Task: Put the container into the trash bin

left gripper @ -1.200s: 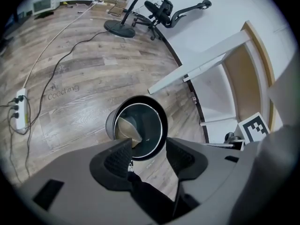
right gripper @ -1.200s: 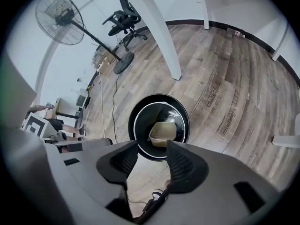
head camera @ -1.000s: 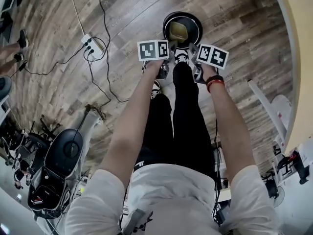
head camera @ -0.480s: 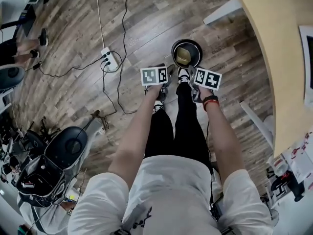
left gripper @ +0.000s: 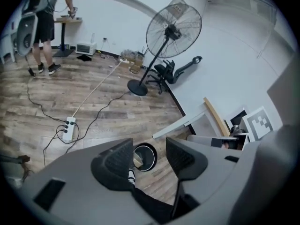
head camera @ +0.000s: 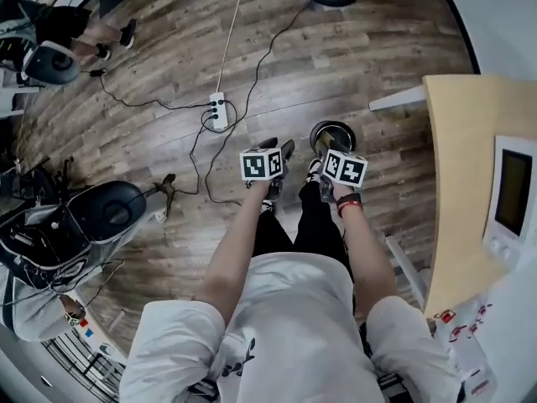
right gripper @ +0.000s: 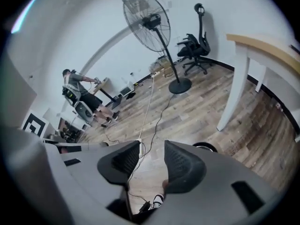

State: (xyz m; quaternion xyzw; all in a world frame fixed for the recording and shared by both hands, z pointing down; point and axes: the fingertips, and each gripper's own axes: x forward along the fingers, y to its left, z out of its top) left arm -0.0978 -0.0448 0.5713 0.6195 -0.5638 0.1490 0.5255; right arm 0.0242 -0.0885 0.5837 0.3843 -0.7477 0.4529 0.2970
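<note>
Office-lab: desk (head camera: 457, 158), office chair (right gripper: 194, 43), pedestal fan (left gripper: 173, 31), floor power strip (head camera: 218, 110).

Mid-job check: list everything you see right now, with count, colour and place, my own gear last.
trash bin: one, black, on the floor by the feet
container: one, tan, inside the trash bin
power strip: one, white, on the floor, cables plugged in
pedestal fan: one, black, near the wall
office chair: one, black, beside the fan
table: one, light wood top, to the person's right
device: one, white, on the table
other person: one, dark shorts, at a far desk
left tongs: grey, open, empty
right tongs: grey, jaws closing, nothing between them
</note>
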